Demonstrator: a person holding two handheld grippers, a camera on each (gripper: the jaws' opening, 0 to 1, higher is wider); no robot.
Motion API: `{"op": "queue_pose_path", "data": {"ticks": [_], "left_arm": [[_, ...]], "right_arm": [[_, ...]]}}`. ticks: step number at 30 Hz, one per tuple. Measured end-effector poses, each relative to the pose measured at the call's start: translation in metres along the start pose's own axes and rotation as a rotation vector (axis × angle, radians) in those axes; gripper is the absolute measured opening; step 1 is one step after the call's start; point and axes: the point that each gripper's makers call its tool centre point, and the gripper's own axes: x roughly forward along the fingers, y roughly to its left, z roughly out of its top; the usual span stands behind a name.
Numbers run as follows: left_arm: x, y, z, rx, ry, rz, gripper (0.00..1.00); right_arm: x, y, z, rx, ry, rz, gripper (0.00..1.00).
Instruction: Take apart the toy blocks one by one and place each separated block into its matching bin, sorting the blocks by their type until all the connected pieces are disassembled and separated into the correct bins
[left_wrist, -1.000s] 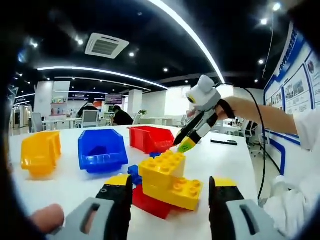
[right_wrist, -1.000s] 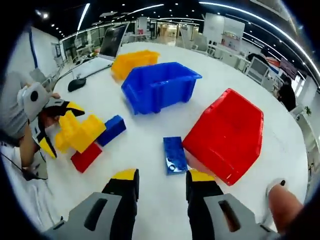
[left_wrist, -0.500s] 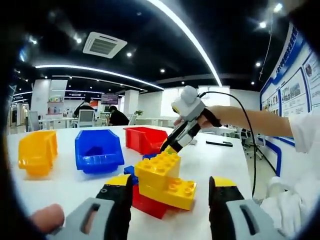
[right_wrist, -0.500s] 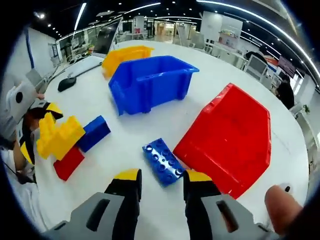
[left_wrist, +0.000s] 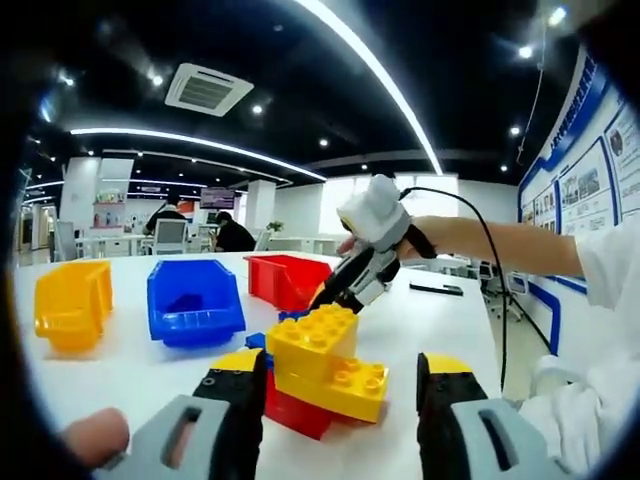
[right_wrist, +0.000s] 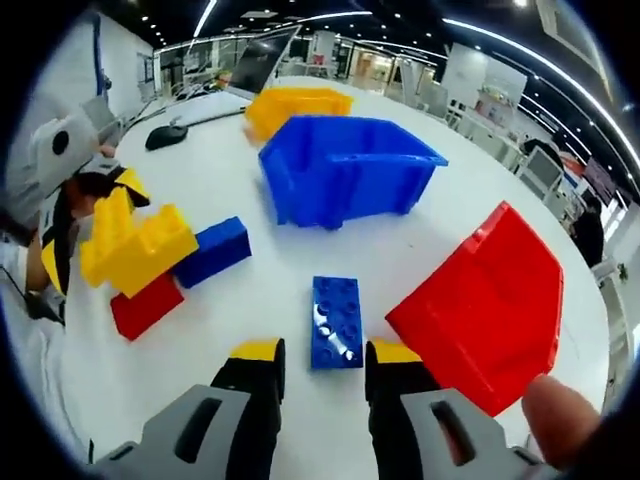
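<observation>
Presently listed, largest first. White table (right_wrist: 250, 300): bears all items below.

Red bin (right_wrist: 485, 310): right gripper view, at 3 o'clock of the loose brick, near it, tipped with its underside toward the camera. Also seen in the left gripper view (left_wrist: 288, 279) at 12 o'clock of the stack.

Blue bin (right_wrist: 345, 180): at 12 o'clock of the loose brick, apart from it; in the left gripper view (left_wrist: 194, 303) it stands at 10 o'clock of the stack.

Yellow bin (right_wrist: 297, 105): beyond the blue bin, at 11 o'clock; in the left gripper view (left_wrist: 72, 305) at 9 o'clock.

Block stack (left_wrist: 325, 370): two yellow bricks stepped over a red brick (left_wrist: 295, 410), a blue brick (right_wrist: 212, 250) joined behind. It sits between the jaws of the left gripper (left_wrist: 340, 410), which stand wide; contact cannot be told.

Loose blue brick (right_wrist: 337, 322): flat on the table, studs up, just ahead of the right gripper (right_wrist: 318, 375), whose jaws stand apart and hold nothing.

Black mouse (right_wrist: 165, 137): far table edge, at 10 o'clock.
</observation>
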Motion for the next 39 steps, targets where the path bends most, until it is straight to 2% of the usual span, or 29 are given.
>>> {"op": "queue_pose_path", "data": {"ticks": [3,4,7,12,15,20,26,32,39], "left_arm": [[0.000,0.000,0.001,-0.007,-0.006,-0.003,0.60],[0.000,0.000,0.000,-0.007,-0.004,-0.004,0.60],[-0.001,0.000,0.000,-0.006,-0.003,-0.002,0.59],[-0.002,0.003,0.001,-0.008,-0.007,0.004,0.59],[-0.001,0.003,0.001,-0.007,-0.006,0.005,0.58],[-0.001,0.003,0.002,-0.004,-0.008,0.006,0.58],[-0.003,0.005,0.004,-0.004,-0.012,0.011,0.58],[-0.008,0.008,0.008,0.001,-0.022,0.017,0.58],[-0.011,0.013,0.012,-0.001,-0.034,0.025,0.58]], "right_arm": [[0.005,0.005,-0.004,-0.001,0.012,0.008,0.34],[0.006,0.004,0.000,0.002,-0.008,0.008,0.34],[0.007,0.002,0.002,0.019,-0.006,-0.002,0.25],[0.003,0.015,-0.001,0.064,0.010,0.014,0.24],[-0.006,0.014,0.017,0.104,-0.072,0.015,0.24],[-0.030,0.024,0.045,0.150,-0.150,0.050,0.24],[-0.046,0.026,0.084,0.201,-0.237,0.055,0.24],[-0.043,0.012,0.119,0.257,-0.294,0.032,0.24],[-0.026,-0.007,0.155,0.309,-0.346,-0.002,0.24]]}}
